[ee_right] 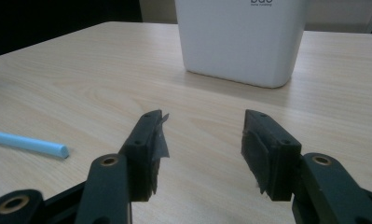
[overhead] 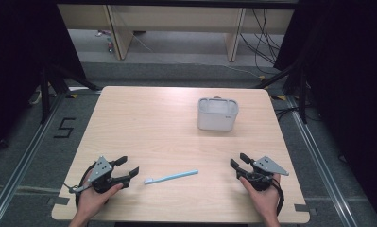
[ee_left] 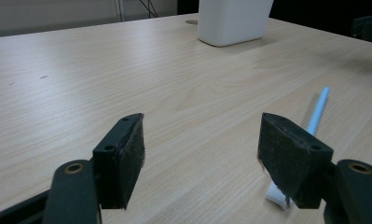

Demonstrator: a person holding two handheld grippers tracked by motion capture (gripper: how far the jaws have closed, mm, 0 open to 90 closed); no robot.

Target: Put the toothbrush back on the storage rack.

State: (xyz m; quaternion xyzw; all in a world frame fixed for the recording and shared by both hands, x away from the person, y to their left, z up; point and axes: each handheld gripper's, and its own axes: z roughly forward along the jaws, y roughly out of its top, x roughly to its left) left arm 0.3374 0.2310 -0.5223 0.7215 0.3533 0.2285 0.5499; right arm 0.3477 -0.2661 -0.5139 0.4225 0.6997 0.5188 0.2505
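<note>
The work looks barely begun. The light blue toothbrush (overhead: 171, 177) lies flat on the wooden surface (overhead: 153, 123) near the person's edge, between the 2 tools, its white bristle head toward the left and its handle end toward the right. The white holder (overhead: 217, 114) stands upright at the far right of the middle, well apart from the toothbrush; what it contains cannot be told.

The left tool (overhead: 127, 168) rests low at the near left with its jaws spread wide and nothing between them; in the left gripper view the bristle head (ee_left: 276, 193) sits just beside the right-hand jaw, not gripped. The right tool (overhead: 239, 160) sits at the near right, jaws also wide apart and empty, pointing toward the holder (ee_right: 242, 39).

Judging by the layout, everything remains to be done: closing on the toothbrush, lifting it, carrying it to the holder and standing it inside.
</note>
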